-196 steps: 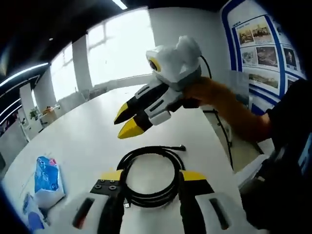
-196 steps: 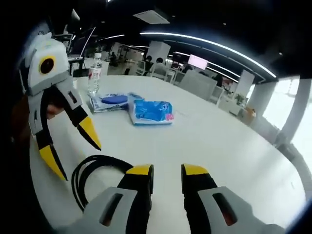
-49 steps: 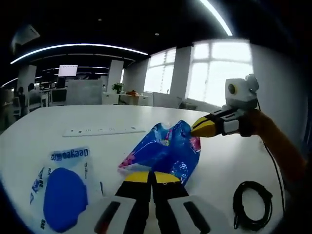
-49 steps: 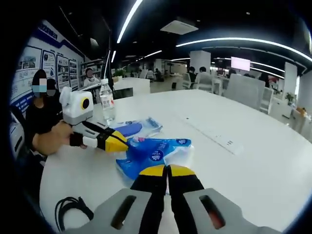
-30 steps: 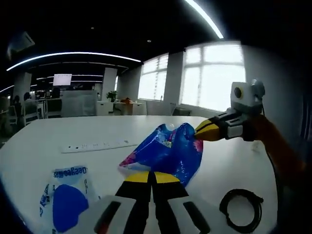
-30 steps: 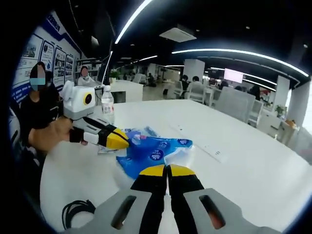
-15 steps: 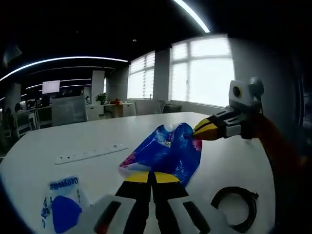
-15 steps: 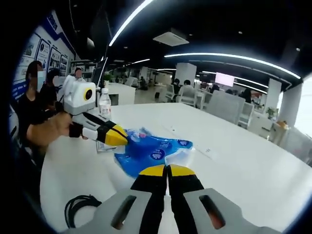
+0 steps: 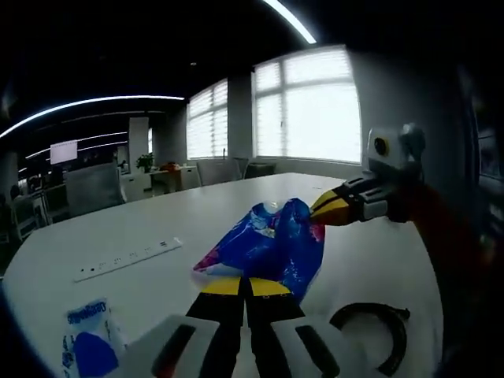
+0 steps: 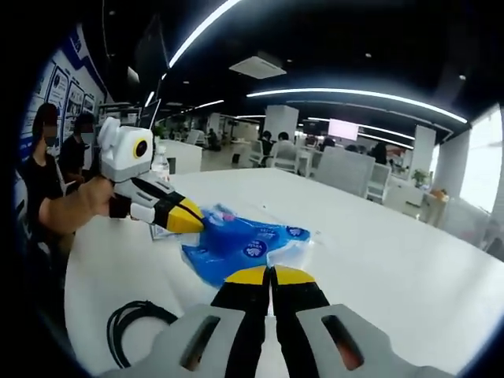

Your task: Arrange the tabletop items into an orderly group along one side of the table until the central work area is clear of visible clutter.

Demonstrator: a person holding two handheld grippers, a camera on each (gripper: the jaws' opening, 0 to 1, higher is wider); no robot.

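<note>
Since the picture half a second before, the flat blue-and-white packet [image 9: 88, 343] had slid lower and further left in the left gripper view, and the black cable coil [image 9: 376, 334] sat a little lower at the right, as the camera swung; the blue plastic bag [image 9: 272, 244] kept its place between both grippers.

Left gripper view: the left gripper [image 9: 246, 287] had its yellow-tipped jaws pressed together on the near edge of the bag, which hung lifted above the white table [image 9: 157, 268]. The right gripper [image 9: 322, 209] came in from the right, its yellow tip touching the bag's far upper edge. A white power strip [image 9: 128, 258] lay on the table well to the left, beyond the packet.

Right gripper view: the right gripper [image 10: 270, 276] had its jaws closed tight on the near edge of the same blue bag [image 10: 244, 248]. The left gripper [image 10: 189, 218], held by a hand [image 10: 83, 203], met the bag's left end with its jaws together. The cable coil [image 10: 135, 327] lay on the table at lower left, apart from the bag. A water bottle [image 10: 162, 168] stood beyond the left gripper.
</note>
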